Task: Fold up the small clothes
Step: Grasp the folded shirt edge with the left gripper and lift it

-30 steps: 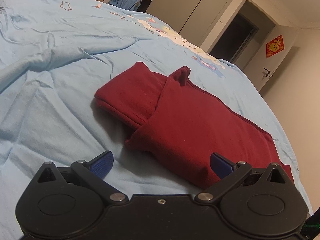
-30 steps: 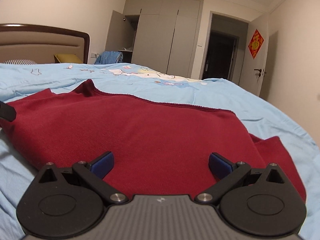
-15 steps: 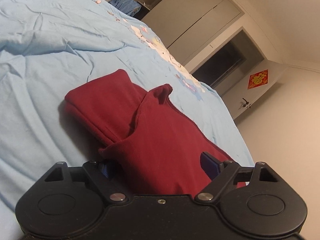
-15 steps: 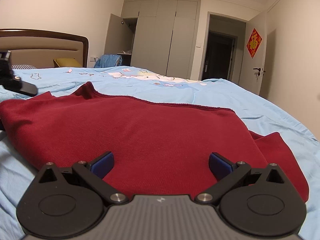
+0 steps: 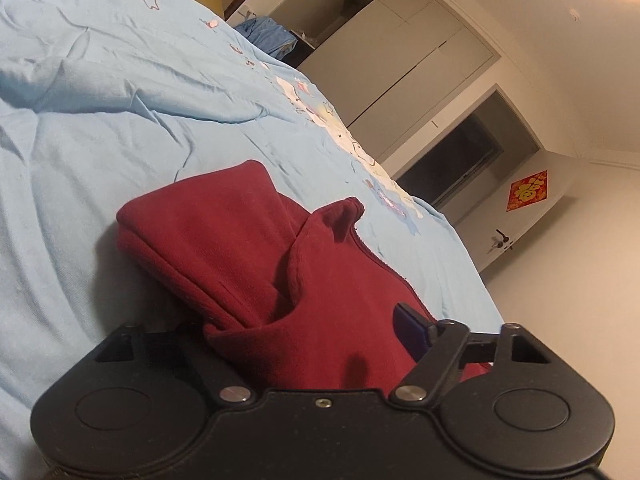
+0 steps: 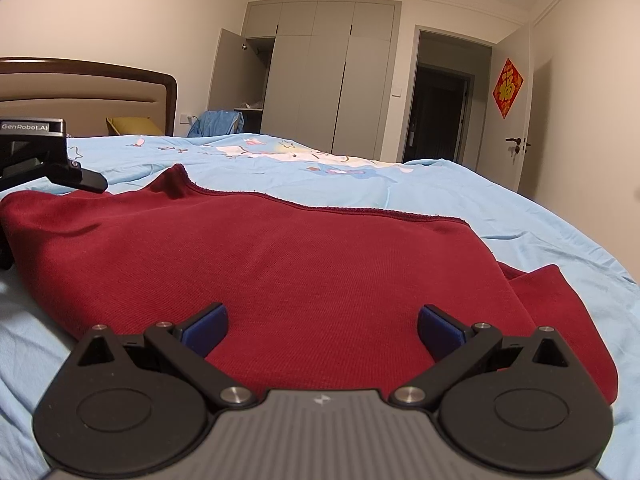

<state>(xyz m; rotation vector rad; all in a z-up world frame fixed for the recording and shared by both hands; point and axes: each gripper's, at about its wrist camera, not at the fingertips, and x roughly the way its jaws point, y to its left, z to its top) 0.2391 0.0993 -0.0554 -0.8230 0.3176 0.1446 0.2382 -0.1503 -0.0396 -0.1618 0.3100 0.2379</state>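
Blue bedspread (image 6: 460,192); red garment (image 6: 304,264) lies crosswise before both grippers.

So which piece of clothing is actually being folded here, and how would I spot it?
Look at the big bed with the light blue sheet. The dark red garment lies on it, just ahead of both grippers. It is the only red cloth there; the other fabric, a blue bundle, sits beyond the bed by the wardrobe.
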